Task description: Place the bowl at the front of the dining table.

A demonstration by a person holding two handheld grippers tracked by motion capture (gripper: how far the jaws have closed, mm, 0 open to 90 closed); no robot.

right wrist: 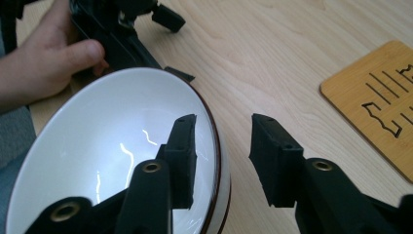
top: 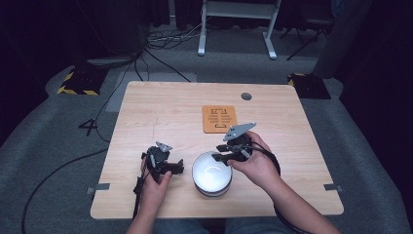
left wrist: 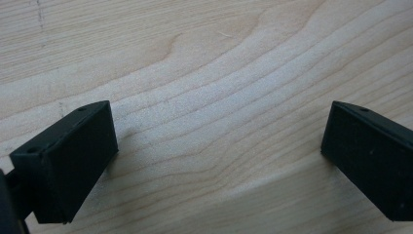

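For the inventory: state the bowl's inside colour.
Glossy white inside the round ceramic bowl, clearest in the right gripper view.

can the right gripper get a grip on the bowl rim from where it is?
Probably yes. The right gripper already straddles the rim of the bowl, one jaw inside and one outside, with nothing between; the pads don't seem to press yet.

Black jaws stand wide over bare table [left wrist: 214, 73].

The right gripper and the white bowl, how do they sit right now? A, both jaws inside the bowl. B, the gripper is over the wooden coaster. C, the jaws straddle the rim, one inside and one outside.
C: the right gripper has one jaw inside the white bowl and the other outside its rim, pads not yet pressing.
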